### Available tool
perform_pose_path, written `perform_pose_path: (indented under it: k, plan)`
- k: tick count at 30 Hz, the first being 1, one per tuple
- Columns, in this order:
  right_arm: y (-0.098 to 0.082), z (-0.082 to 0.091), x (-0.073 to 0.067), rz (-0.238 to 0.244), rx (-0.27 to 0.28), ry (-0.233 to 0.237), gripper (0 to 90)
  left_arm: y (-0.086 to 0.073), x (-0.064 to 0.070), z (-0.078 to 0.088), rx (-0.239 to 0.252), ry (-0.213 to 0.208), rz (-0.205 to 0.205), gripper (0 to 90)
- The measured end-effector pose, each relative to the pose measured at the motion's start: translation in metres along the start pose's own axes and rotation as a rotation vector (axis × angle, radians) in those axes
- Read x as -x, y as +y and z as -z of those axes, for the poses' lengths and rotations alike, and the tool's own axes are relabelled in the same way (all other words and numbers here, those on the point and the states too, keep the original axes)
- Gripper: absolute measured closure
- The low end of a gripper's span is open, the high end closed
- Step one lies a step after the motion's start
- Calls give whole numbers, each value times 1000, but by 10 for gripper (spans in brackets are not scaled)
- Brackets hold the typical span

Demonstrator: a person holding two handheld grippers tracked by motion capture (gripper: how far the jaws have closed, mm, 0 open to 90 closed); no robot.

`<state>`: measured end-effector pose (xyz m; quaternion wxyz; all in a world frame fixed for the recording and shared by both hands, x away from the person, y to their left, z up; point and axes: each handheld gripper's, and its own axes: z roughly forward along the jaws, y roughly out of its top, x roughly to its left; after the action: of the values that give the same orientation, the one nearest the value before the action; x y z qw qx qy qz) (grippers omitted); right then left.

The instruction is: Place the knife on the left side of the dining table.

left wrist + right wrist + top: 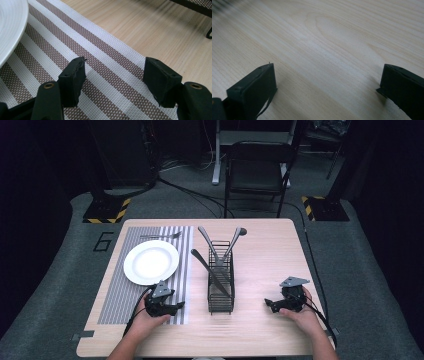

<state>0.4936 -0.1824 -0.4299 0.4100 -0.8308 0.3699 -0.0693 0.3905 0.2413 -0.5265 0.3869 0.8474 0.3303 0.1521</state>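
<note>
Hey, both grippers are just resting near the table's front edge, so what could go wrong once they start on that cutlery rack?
The wire caddy is narrow and its utensils lean out over the rim; pulling one at an angle may tip it or snag the mesh. The left gripper, open over the striped placemat, sits close to the white plate and might nudge it. The fork lies flat beyond the plate, hard to pinch.

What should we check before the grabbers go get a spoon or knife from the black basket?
1. Left gripper open, nothing between the jaws: ok.
2. Right gripper open and free: ok.
3. Wire basket upright on the table: ok.
4. Utensil handles sticking out where they can be grabbed: ok.
5. Plate on the striped placemat, fork beyond it: ok.
6. Which utensil is which: cannot tell.
</note>
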Motion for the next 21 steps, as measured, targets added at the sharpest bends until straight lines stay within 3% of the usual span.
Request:
perform_pose_path:
  k: [21]
  plan:
    - [0, 0, 1, 11, 5, -4, 0, 0, 0, 0, -1, 0, -1, 344]
